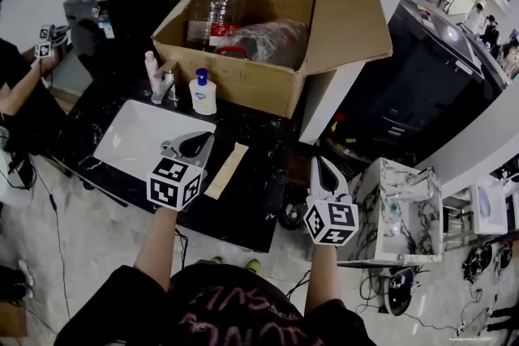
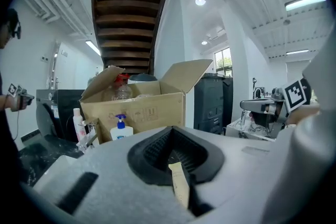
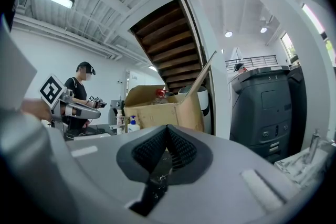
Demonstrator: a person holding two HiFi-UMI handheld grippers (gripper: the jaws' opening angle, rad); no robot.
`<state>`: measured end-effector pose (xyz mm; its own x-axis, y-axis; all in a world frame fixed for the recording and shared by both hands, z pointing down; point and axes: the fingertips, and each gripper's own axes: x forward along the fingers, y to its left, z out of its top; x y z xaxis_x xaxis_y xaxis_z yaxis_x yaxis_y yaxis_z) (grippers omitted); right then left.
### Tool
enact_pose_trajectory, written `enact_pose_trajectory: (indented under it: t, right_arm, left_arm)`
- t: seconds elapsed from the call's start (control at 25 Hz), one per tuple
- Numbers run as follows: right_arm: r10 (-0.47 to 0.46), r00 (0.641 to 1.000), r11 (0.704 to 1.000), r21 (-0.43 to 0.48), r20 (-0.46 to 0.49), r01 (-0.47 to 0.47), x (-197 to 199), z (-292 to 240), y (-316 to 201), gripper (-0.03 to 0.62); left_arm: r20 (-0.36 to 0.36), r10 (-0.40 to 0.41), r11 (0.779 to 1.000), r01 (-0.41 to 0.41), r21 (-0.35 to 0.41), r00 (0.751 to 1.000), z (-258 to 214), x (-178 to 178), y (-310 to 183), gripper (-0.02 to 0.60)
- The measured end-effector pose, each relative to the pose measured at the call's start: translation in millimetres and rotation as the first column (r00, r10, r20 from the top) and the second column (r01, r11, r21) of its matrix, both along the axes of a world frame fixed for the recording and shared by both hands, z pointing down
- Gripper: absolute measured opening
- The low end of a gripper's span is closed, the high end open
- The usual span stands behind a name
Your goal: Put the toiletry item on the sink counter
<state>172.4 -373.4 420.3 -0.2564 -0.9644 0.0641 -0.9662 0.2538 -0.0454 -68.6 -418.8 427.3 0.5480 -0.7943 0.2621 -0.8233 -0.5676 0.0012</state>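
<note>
Left claw (image 1: 195, 145) is squeezed shut with nothing pinched in it, as far as I can tell, and it hangs over the black counter (image 1: 253, 198). At its 9 o'clock is the white sink bowl (image 1: 134, 138). Up at its 12 o'clock, behind the bowl, stand a small pale bottle (image 1: 151, 67), the tap (image 1: 165, 85) and a white pump bottle (image 1: 203, 93) with a blue top. Right at the claw's 3 o'clock the flat tan toiletry item (image 1: 226, 171) lies on the counter beside the bowl, so I think the job is done or nearly done. In the left gripper view a bit of tan peeks through the gap under the shut jaws; it looks like the item lying below, not held. At 1 o'clock sits a big cardboard box (image 1: 243, 81) with plastic bottles inside. Far over at 3 o'clock, past the counter's side, the right claw (image 1: 321, 166) is shut too and holds nothing. What could go wrong: the tan item is close to the left claw, so a sideways swing or a dip could push it into the bowl or off the front edge. A reach forward could tip the pump bottle.
</note>
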Motion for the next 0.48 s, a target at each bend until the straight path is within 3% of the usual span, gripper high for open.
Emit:
enact_pose_trajectory:
  t: [0.48]
  right_arm:
    - [0.013, 1.0, 1.0, 0.012, -0.003, -0.013, 4, -10, 6, 0.012]
  left_arm:
    - [-0.023, 0.02, 0.991, -0.017, 0.131, 1.0, -49, 2, 10, -0.003]
